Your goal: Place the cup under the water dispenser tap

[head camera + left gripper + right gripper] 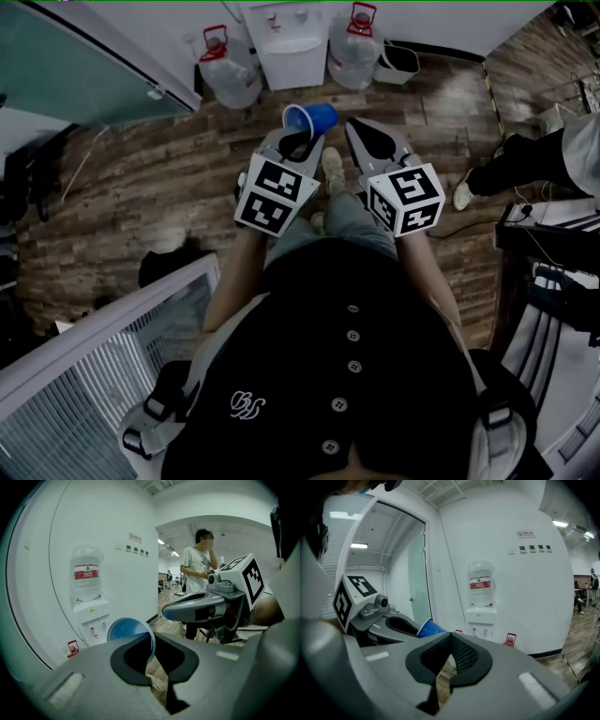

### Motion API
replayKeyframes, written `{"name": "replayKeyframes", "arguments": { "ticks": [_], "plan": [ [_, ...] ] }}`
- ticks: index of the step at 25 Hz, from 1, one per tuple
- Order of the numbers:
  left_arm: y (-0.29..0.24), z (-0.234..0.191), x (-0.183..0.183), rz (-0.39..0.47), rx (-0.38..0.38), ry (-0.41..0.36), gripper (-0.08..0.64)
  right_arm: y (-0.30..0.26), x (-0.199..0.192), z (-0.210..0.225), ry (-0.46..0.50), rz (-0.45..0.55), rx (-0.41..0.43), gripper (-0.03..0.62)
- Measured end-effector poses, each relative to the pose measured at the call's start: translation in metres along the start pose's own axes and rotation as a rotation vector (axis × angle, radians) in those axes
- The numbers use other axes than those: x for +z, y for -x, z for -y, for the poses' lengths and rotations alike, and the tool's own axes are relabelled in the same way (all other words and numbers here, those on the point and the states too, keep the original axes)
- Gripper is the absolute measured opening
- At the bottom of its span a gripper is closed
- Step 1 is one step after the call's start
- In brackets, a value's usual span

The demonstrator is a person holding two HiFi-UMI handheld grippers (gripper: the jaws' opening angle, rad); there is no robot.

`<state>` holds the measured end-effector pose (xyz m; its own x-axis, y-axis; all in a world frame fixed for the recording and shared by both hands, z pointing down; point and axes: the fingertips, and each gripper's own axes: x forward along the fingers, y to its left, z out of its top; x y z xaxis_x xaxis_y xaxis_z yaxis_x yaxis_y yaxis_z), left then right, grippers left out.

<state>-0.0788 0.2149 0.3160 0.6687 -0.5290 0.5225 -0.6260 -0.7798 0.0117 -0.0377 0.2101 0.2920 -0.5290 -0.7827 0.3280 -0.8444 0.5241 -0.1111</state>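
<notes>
Cup (309, 118) well apart from water dispenser (289, 42)

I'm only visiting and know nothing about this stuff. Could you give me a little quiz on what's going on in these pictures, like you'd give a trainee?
1. What does the left tool grip by the rim? A) a blue cup B) a kettle C) nothing
2. True or false: the blue cup already stands in the water dispenser.
3. How many big water bottles stand on the floor beside the dispenser?

Key: 1 A. 2 False: it is held in the air, short of the dispenser. 3 Two, one on each side.
</notes>
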Motion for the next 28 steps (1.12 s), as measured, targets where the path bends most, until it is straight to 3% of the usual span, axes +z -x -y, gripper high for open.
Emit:
{"name": "replayKeyframes", "arguments": {
  "ticks": [14,28],
  "plan": [
    [-0.054,-0.063,0.009,-0.047,0.029,0.01,0.015,-0.073,0.006,0.049,-0.02,-0.025,0.05,-0.004],
    [-0.142,-0.148,0.068,-0.067,0.055,0.014,0.015,-0.162,0.043,0.147,-0.032,-0.042,0.077,-0.003]
  ]
}}
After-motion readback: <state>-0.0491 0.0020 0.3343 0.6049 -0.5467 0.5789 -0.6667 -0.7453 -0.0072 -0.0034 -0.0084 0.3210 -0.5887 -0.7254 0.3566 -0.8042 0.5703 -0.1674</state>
